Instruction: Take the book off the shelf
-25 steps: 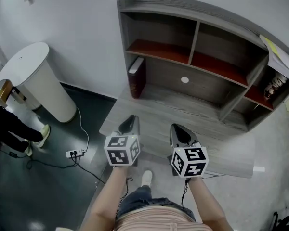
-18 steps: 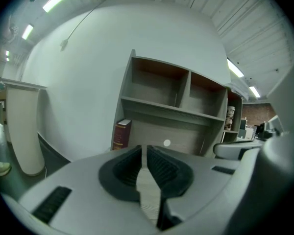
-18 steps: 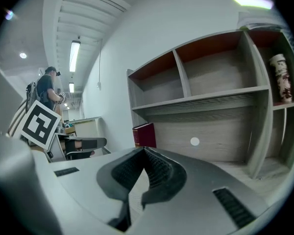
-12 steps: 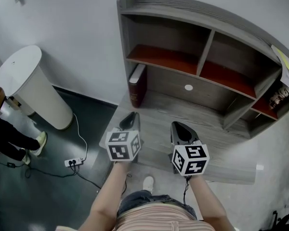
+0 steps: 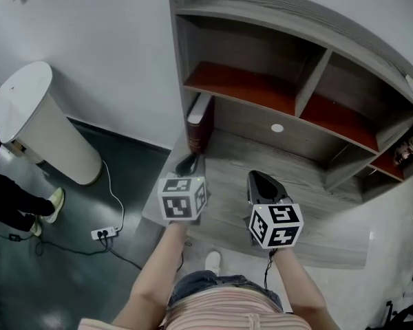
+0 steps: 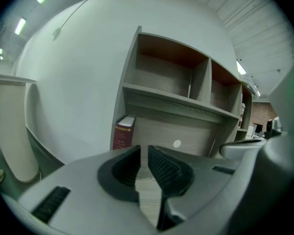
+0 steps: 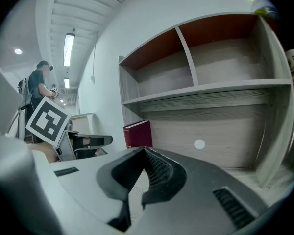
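A grey wood-grain shelf (image 5: 275, 19) is standing at the back of the counter (image 5: 224, 208) against a white wall, its two upper bays showing red boards and a wide lower bay opening beneath them. A tall white cylindrical bin (image 5: 41, 126) is standing on the dark floor to the left of the counter. Someone in dark clothing (image 5: 10, 198) is standing at the left edge of the head view.

The book (image 5: 198, 124), dark red with a pale page edge on top, is standing upright at the far left of the lower bay, right beside the shelf's left side panel, its spine facing outward.

The left tool (image 5: 188, 163) is pointing toward the book from the near side, apart from it, with its jaws closed to a thin slit and nothing between them. The right tool (image 5: 260, 179) is hovering over the counter beside it, aimed at the middle of the lower bay, its jaws closed and empty.

A white power strip (image 5: 104, 234) is lying on the floor with its cable trailing. A small white disc (image 5: 277, 128) is showing on the shelf's back panel.
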Action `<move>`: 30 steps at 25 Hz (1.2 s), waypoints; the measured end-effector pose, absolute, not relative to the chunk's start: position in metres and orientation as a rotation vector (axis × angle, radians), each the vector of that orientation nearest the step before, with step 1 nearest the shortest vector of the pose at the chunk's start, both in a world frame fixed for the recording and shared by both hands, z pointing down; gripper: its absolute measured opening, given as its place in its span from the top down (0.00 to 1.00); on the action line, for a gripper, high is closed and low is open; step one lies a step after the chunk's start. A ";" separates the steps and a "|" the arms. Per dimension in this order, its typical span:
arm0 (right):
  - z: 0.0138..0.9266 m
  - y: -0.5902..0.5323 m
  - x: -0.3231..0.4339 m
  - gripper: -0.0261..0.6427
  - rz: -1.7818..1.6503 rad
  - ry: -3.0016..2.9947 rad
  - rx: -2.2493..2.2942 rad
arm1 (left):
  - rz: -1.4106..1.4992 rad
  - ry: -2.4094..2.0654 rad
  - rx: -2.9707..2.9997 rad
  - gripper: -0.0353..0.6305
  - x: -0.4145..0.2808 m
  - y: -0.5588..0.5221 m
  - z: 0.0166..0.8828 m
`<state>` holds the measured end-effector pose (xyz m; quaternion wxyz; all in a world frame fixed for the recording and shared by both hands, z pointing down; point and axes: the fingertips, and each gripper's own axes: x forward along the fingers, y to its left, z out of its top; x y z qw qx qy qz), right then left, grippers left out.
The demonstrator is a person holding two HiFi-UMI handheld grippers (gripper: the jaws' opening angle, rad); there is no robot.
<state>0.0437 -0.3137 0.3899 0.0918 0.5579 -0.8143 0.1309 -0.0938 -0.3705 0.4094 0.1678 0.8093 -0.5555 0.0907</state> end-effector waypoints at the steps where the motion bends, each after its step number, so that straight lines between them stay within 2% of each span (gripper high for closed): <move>1: 0.392 -0.318 0.043 0.95 0.391 -2.415 1.654 | 0.263 -1.580 2.299 0.91 -0.094 -0.376 0.411; 10: 0.414 -0.348 0.036 0.95 0.445 -2.362 1.625 | 0.310 -1.600 2.250 0.81 -0.107 -0.419 0.433; 20: 0.433 -0.372 0.040 0.95 0.501 -2.313 1.614 | 0.383 -1.612 2.205 0.62 -0.112 -0.456 0.459; 30: 0.445 -0.386 0.041 0.95 0.535 -2.290 1.600 | 0.439 -1.620 2.199 0.57 -0.118 -0.480 0.471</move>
